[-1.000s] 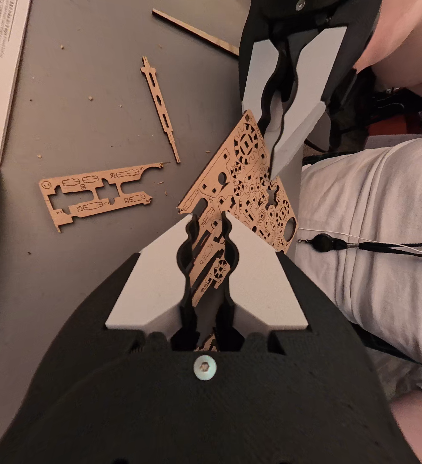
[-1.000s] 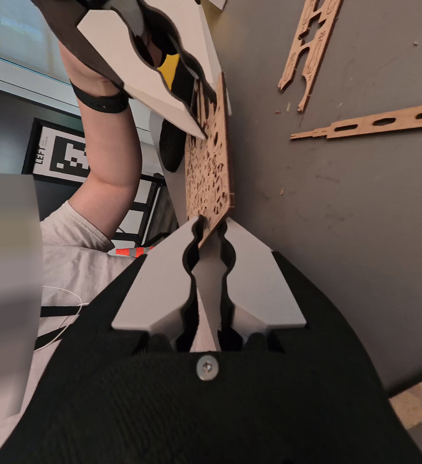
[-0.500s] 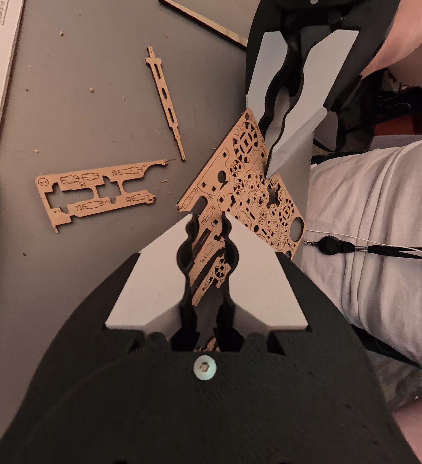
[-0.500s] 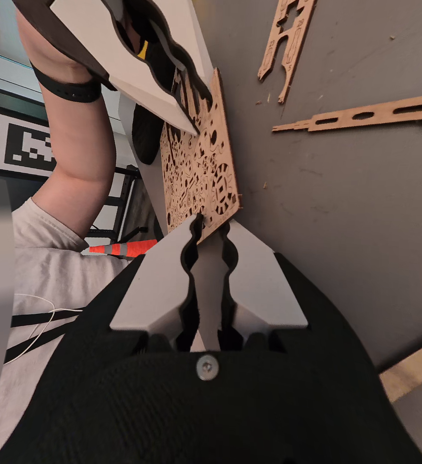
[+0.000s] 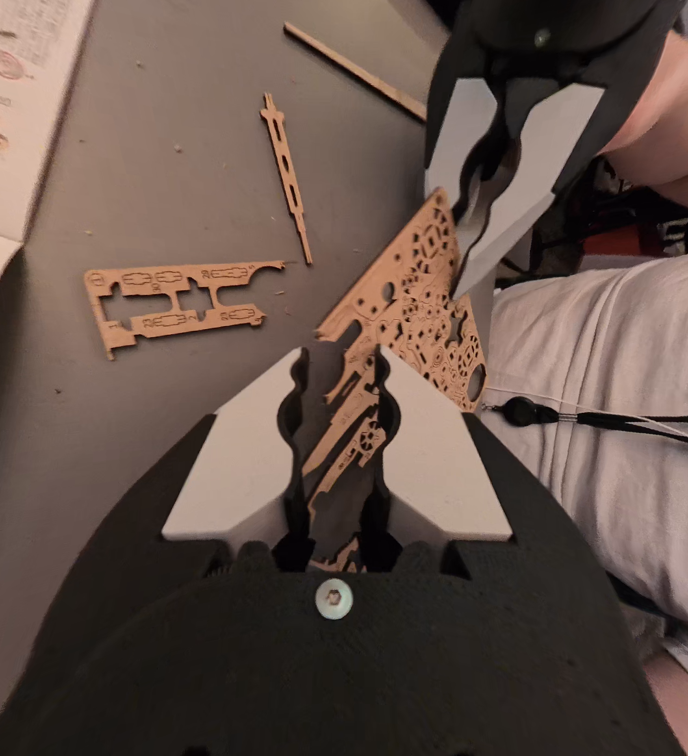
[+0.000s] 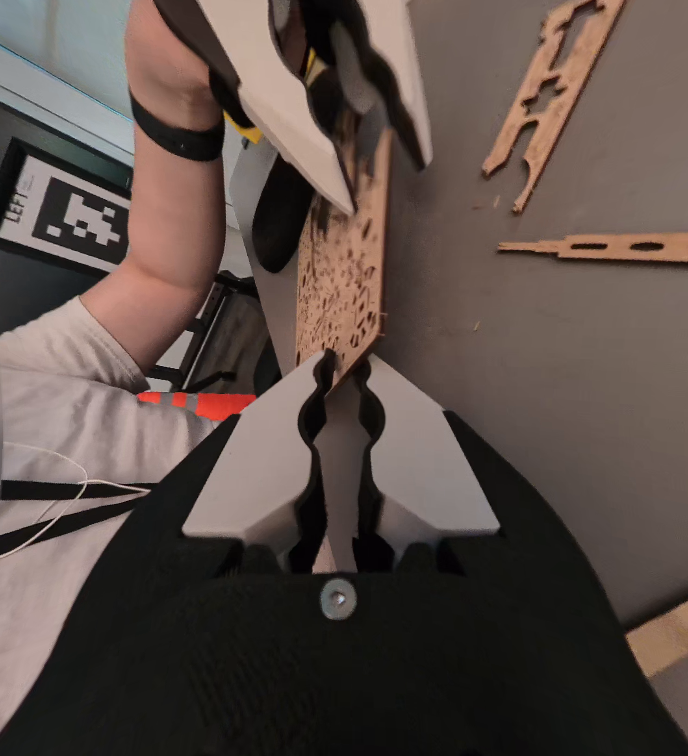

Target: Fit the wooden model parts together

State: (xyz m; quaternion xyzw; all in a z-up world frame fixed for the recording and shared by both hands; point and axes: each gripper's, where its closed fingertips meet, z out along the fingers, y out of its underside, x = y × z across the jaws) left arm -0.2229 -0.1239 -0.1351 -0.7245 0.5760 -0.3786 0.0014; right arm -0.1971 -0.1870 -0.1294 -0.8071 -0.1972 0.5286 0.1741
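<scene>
- A laser-cut wooden sheet is held in the air at the near edge of the grey table, over the person's lap, tilted on a diagonal.
- Left gripper: the fingers are spread wider than the sheet is thick; the sheet's lower end lies between them, against the right finger only, so no firm pinch is seen.
- Right gripper: the sheet's upper corner sits between the fingertips and appears to be pinched there, though a gap remains further back in the jaws.
- Against the frames 1.0 s and 0.5 s ago, the left fingers are seen to have parted: they were closed on the sheet then and are loose now. The sheet's pose is little changed.
- Judgement: a regrip of the sheet is in hand, ahead of a part being pressed out.
- For a good regrip, the sheet's weight is best carried by the right gripper until the left has closed again, on solid border rather than on thin webs, which would probably snap.
- Two loose pieces are left on the table: a perforated offcut frame and a slotted wooden strip; a printed instruction sheet lies at the far left.
</scene>
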